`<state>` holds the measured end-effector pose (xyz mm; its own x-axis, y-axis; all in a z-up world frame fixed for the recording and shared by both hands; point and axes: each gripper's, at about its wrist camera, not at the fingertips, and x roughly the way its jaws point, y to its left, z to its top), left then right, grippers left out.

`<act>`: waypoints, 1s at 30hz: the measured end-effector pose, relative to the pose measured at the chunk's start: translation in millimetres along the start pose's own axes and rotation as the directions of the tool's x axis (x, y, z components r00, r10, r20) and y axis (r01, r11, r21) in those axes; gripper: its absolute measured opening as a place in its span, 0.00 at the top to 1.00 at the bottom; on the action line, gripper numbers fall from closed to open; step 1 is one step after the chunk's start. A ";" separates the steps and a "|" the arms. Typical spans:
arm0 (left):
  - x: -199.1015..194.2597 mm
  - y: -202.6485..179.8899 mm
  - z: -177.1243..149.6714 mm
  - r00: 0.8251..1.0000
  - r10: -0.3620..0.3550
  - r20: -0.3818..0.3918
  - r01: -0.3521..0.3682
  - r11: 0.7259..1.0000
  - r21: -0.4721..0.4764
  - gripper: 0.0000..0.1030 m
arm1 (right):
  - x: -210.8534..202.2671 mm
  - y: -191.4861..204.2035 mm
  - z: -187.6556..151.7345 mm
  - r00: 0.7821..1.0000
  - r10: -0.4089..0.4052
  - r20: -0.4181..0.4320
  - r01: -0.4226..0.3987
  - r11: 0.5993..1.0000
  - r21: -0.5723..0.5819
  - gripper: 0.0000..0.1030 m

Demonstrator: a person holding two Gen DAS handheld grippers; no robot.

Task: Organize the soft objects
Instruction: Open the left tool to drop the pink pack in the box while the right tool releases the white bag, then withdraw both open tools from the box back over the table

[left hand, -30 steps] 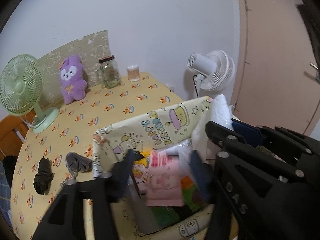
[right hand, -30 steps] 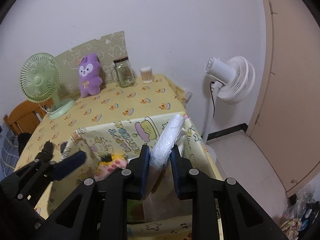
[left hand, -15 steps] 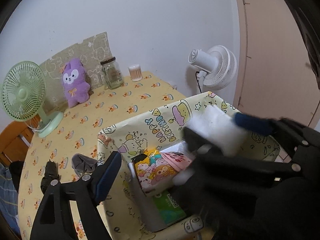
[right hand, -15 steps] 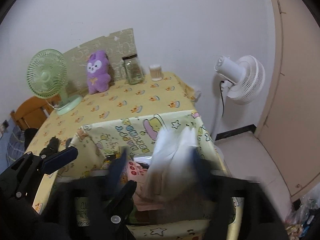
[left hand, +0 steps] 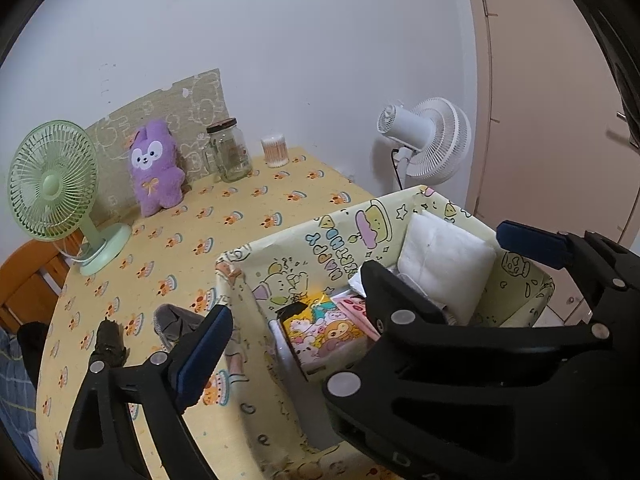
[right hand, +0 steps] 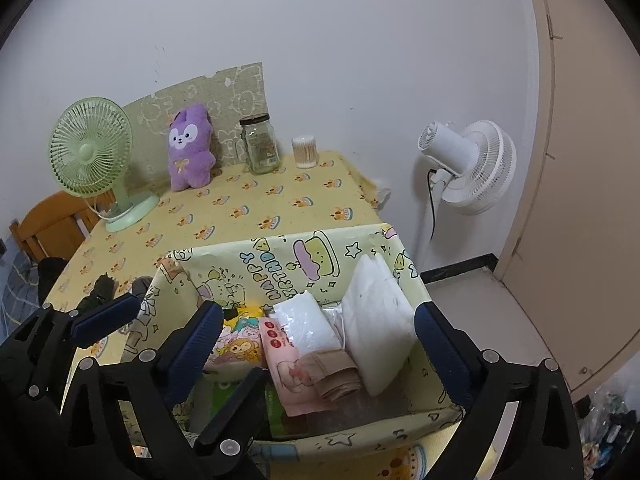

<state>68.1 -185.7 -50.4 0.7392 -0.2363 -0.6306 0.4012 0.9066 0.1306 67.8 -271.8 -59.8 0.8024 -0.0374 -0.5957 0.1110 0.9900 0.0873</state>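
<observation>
A yellow cartoon-print storage box (right hand: pixel 280 256) (left hand: pixel 320 240) stands on the table's near edge. A white folded pad (right hand: pixel 380 320) (left hand: pixel 444 260) stands upright at its right side, beside a white packet (right hand: pixel 308 320), pink packs (right hand: pixel 284 364) and a cartoon pack (left hand: pixel 324 332). My right gripper (right hand: pixel 320 352) hovers open and empty above the box. My left gripper (left hand: pixel 360 300) is open and empty over the box's left part. A grey sock (left hand: pixel 176 320) and a black sock (left hand: pixel 108 340) lie on the table left of the box.
A purple plush (right hand: pixel 190 152), a green desk fan (right hand: pixel 96 160), a glass jar (right hand: pixel 260 144) and a cotton-swab tub (right hand: pixel 305 152) stand at the table's back. A white floor fan (right hand: pixel 468 168) stands right of the table, near a door (right hand: pixel 580 160). A wooden chair (right hand: pixel 52 220) is at the left.
My right gripper was shut on the white pad a second ago; it has opened and let go, and the pad now stands in the box. Both grippers have drawn back a little.
</observation>
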 end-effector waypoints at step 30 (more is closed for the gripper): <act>-52.1 73.8 -14.0 0.996 0.011 0.094 -0.004 0.997 -0.080 0.07 | -40.0 75.1 6.0 0.999 -0.016 0.049 0.016 1.000 0.001 0.00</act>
<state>51.6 -101.7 -18.6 0.7911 -0.2578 -0.5547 0.3539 0.9326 0.0713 47.6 -196.7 -24.6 0.8280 -0.0600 -0.5576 0.1247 0.9891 0.0789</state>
